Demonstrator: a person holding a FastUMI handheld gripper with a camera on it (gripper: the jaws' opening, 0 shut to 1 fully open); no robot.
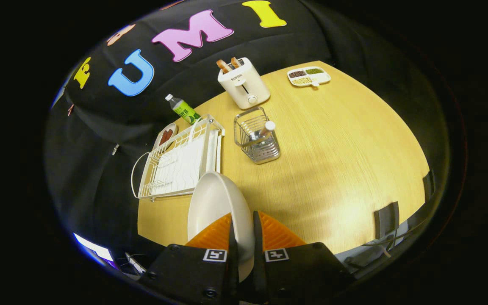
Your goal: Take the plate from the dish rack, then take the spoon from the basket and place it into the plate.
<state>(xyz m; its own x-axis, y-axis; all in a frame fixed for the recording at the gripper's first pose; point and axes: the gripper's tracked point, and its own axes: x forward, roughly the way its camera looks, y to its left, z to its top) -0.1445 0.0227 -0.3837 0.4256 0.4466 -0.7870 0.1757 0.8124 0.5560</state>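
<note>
A smooth white plate (216, 207), round and shallow, is pinched at its rim between the two ribbed fingers of the gripper (244, 237), which press on it from both sides and hold it tilted on edge above the wooden table (333, 169). Just beyond the plate sits the white wire dish rack (176, 163) on its flat tray. Beside the rack stands a square metal wire basket (257, 135), with a spoon's (265, 131) pale handle standing up inside. Farther back are a boxy white toaster (244, 83) holding two slices of toast, a green-labelled plastic bottle (183, 109), and a divided dish (309, 76) of grains.
</note>
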